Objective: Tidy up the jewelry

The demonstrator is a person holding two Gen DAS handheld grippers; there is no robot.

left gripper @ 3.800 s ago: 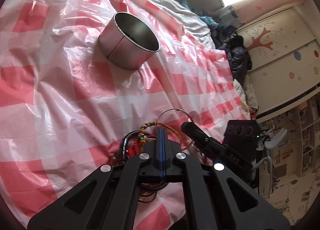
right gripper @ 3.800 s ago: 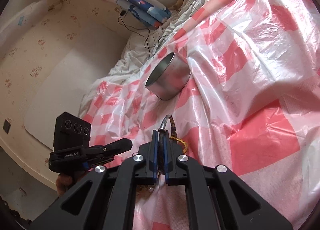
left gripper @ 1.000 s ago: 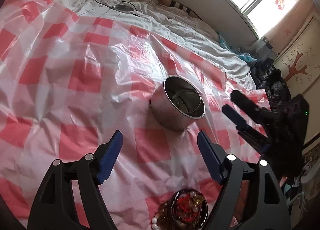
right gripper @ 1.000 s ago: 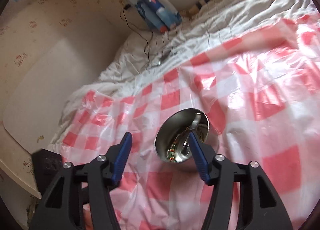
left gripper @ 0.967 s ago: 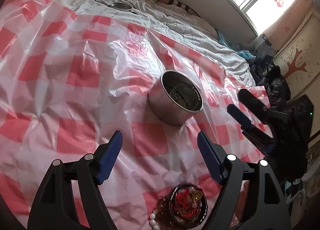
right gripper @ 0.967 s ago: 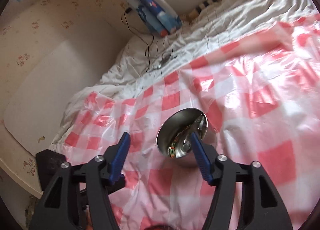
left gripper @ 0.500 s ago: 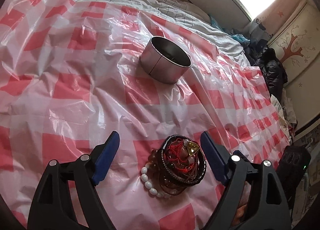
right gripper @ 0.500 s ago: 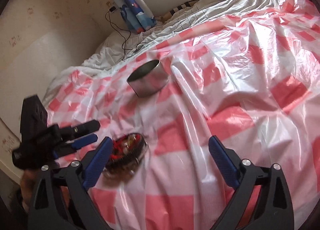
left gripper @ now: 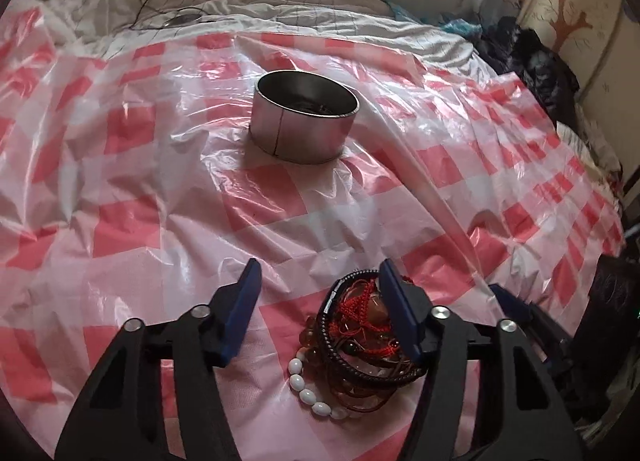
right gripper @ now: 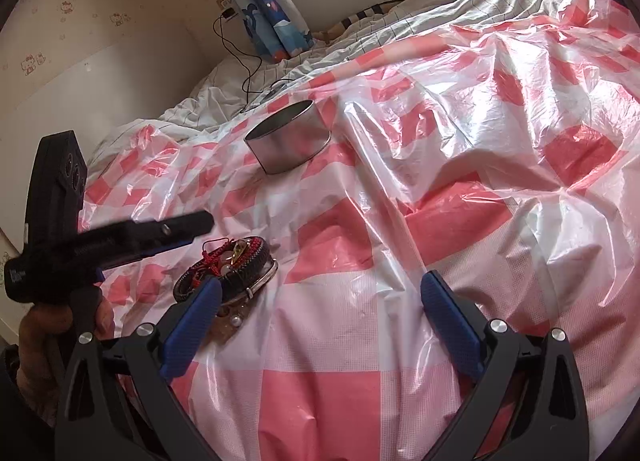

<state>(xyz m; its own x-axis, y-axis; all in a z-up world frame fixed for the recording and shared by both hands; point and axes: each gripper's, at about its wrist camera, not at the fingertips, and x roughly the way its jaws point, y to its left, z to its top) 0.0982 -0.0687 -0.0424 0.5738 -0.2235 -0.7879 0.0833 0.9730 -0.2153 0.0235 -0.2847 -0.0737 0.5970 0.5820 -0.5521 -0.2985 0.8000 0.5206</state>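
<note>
A pile of bracelets (left gripper: 360, 337), with red cord, dark bangles, amber beads and white beads, lies on the red-and-white checked plastic sheet (left gripper: 160, 189). It also shows in the right wrist view (right gripper: 228, 269). A round steel tin (left gripper: 304, 121) stands farther back on the sheet, also in the right wrist view (right gripper: 288, 147). My left gripper (left gripper: 320, 301) is open, its right finger over the pile's right side. My right gripper (right gripper: 320, 313) is open and empty, just right of the pile. The left gripper's body (right gripper: 100, 245) shows at the left there.
The sheet covers a rumpled bed with white bedding (left gripper: 280, 17) at the back. A cable (right gripper: 248, 73) lies on the bedding by the wall. Dark clothes (left gripper: 532, 57) are heaped at the right. A wardrobe (left gripper: 580, 21) stands behind them.
Both grippers, shut on jewelry at first, opened by the tin. They have since drawn back and down to the bracelet pile, and the left gripper has narrowed around it.
</note>
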